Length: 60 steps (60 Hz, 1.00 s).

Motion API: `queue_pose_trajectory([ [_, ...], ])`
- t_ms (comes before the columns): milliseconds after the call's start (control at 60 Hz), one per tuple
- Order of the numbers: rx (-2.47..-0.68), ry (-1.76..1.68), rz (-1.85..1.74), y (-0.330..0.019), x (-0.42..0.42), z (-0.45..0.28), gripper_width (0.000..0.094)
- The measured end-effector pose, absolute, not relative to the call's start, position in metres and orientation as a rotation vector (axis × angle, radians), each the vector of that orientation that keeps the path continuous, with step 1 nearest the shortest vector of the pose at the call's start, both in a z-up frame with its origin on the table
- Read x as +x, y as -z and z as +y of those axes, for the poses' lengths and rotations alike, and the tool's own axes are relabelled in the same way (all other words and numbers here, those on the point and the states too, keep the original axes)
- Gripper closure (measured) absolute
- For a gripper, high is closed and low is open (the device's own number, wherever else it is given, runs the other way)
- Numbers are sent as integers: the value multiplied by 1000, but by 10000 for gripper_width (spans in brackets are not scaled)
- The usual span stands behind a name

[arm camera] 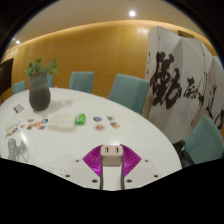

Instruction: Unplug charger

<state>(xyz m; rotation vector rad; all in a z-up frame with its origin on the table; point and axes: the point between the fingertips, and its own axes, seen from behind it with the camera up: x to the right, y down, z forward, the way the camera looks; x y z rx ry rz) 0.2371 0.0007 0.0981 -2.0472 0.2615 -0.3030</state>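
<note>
The hand-held gripper [111, 166] is clenched on the small white boxy charger [111, 152], held up over the big round white desk [70, 135], so it looks unplugged already, though any socket is hidden.

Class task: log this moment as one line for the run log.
fingers: shut on white charger | charger: held above round table | beyond: potted plant

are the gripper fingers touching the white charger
Touching. The gripper view shows the white charger sitting tightly between the purple pads of the gripper, with no gap visible on either side.
</note>
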Motion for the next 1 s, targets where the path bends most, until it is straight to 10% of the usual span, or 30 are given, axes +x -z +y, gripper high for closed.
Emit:
queue_pose_trajectory([
  [250, -2275, 305, 338, -3, 274, -40, 564],
  [417, -2242, 284, 328, -26, 267, -47, 49],
  [1000, -2114, 343, 277, -174, 167, -244, 65],
])
